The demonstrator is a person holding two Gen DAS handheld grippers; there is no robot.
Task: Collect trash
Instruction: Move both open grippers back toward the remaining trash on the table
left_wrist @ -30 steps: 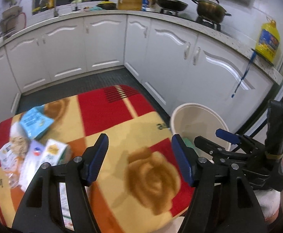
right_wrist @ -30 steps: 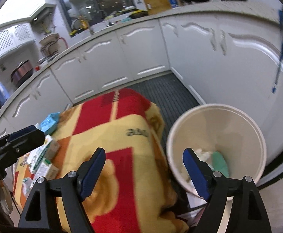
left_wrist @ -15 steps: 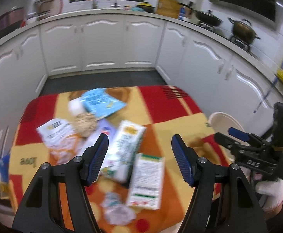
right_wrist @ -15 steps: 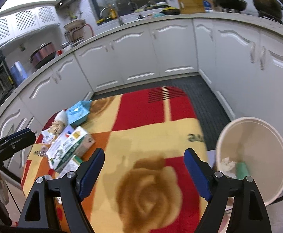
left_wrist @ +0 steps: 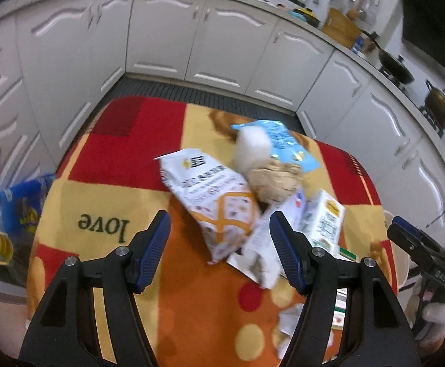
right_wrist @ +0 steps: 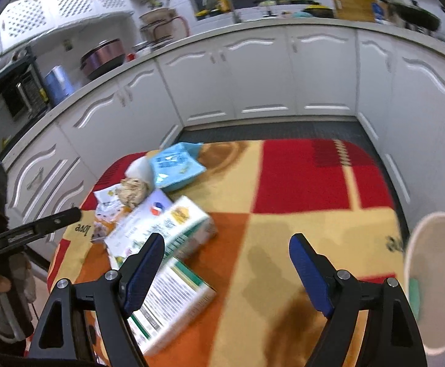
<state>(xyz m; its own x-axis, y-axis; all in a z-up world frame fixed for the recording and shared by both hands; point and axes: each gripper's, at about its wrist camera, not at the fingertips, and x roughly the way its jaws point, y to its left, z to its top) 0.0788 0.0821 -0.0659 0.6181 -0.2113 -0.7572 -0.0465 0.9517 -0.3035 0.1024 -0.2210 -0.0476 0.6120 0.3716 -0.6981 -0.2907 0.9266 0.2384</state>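
Note:
A heap of trash lies on the red, yellow and orange tablecloth point(left_wrist: 124, 159). My left gripper point(left_wrist: 219, 253) is open just above a white snack bag with an orange lattice point(left_wrist: 213, 202), not pressing it. Behind the bag are a brown paper wad point(left_wrist: 276, 180), a white lump point(left_wrist: 251, 150), a blue packet point(left_wrist: 283, 140) and a milk carton point(left_wrist: 323, 220). My right gripper point(right_wrist: 227, 263) is open over bare cloth, with a green-and-white carton point(right_wrist: 173, 302) under its left finger. The white bin point(right_wrist: 436, 278) stands at the right edge, with green and white scraps inside.
White cabinets point(left_wrist: 191, 36) wrap around the table on three sides, with a dark floor mat point(right_wrist: 268, 131) between them. A blue bag point(left_wrist: 23, 211) sits left of the table. Each gripper shows in the other's view, at the right edge point(left_wrist: 418, 247) and the left edge point(right_wrist: 38, 226).
Both views have swung left, away from the bin and onto the trash heap. The left gripper has come closer and lower over the snack bag. Both stay open and empty.

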